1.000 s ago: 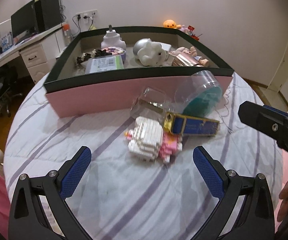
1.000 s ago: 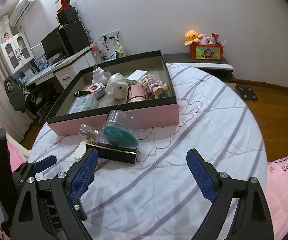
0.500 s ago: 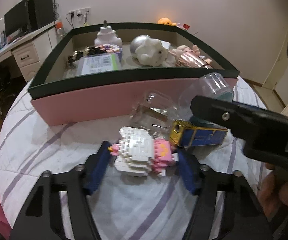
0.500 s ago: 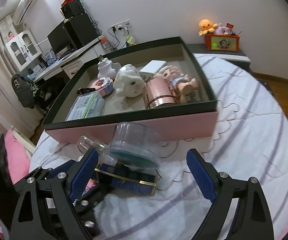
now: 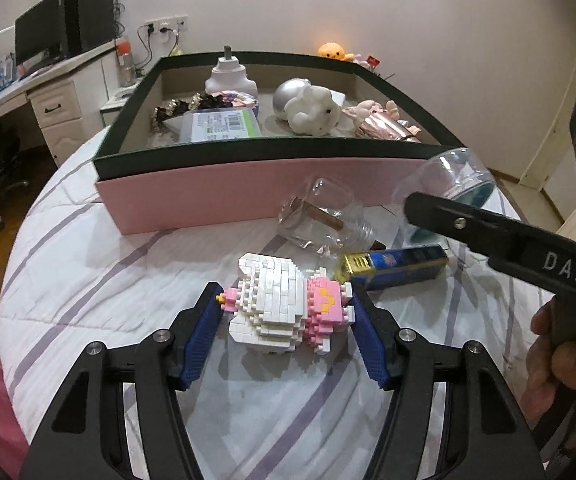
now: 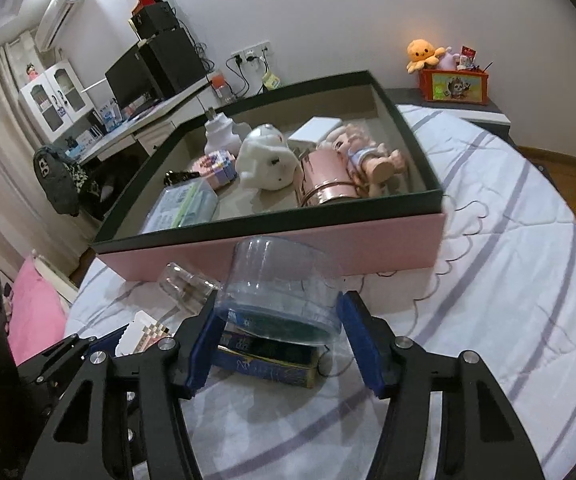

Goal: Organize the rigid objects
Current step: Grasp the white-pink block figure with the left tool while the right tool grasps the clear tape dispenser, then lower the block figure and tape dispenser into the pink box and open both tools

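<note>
Two hand-held grippers clamped, left (image 5: 285,316) on block figure (image 5: 283,312), right (image 6: 277,330) on clear tub (image 6: 279,288), both near box wall (image 6: 388,240).

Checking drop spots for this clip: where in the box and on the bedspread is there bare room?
In the box, bare floor shows at the near right corner, in front of the doll and copper cup; its left and middle are crowded. The bedspread is bare right of the box. It is crowded between the box front and both claws: brick figure, clear tub, blue carton.

left gripper (image 5: 283,316): clamped on a toy | right gripper (image 6: 277,336): jaws just closing
</note>
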Demonstrator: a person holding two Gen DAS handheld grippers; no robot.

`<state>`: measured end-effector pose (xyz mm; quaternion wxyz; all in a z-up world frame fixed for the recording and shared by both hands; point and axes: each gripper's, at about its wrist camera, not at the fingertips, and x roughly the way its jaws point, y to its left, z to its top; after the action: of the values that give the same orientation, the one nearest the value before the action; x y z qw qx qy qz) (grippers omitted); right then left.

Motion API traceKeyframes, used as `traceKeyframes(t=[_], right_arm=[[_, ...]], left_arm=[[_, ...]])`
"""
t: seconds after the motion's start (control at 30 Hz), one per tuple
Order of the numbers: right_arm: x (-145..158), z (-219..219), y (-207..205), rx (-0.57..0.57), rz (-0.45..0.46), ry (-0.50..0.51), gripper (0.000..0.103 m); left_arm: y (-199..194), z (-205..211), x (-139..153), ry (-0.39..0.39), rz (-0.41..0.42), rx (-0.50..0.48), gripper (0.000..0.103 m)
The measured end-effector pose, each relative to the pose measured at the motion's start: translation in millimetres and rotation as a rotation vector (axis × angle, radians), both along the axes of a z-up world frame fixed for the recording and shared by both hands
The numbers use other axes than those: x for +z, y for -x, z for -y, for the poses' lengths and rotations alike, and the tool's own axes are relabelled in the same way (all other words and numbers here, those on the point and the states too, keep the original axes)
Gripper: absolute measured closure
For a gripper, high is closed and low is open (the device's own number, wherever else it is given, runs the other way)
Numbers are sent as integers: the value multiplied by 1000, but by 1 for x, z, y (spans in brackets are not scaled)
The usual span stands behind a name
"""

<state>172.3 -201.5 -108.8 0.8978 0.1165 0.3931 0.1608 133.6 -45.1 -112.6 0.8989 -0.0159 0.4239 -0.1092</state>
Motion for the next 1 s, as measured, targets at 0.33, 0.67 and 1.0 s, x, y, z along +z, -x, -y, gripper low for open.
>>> traceKeyframes(t=[0.33,0.67,1.0], right_arm=[[22,12,24,-13,43,-3,43],[46,13,46,-16,103,11,43],[62,9,46,-3,142,22,43]], left_arm=[[20,-5,26,2,65,0,39],[36,-12,52,-2,127,8,39],[23,-24,82,-6,201,34,39]])
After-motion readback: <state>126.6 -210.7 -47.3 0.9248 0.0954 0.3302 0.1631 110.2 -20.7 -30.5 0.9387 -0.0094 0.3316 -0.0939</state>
